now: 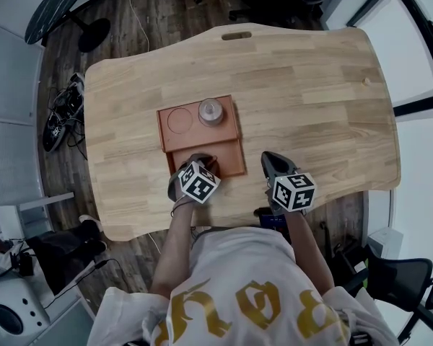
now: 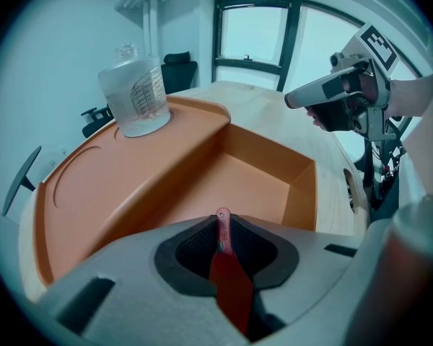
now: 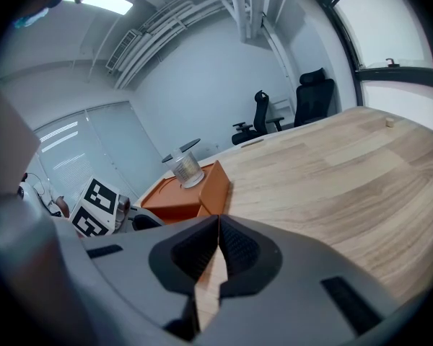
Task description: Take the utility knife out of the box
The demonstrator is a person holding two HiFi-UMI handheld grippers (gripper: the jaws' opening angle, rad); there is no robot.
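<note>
- While we held both grippers low over the table (image 1: 310,85) near its front edge, the L gripper (image 2: 222,225) was clamped on the red knife (image 2: 229,276), w/ pads pressing its thin body from both sides.
- Knife tip stuck out just past the jaws, over the deep compartment of the orange box (image 2: 299,186); we couldn't tell if it touched the floor there.
- Clear bottle (image 2: 135,92) stood upright on the box's raised shelf, at the far end, well apart from the knife.
- R gripper (image 3: 218,222) hung to the right of the box, not touching it, jaws closed together on nothing, above the wood.
</note>
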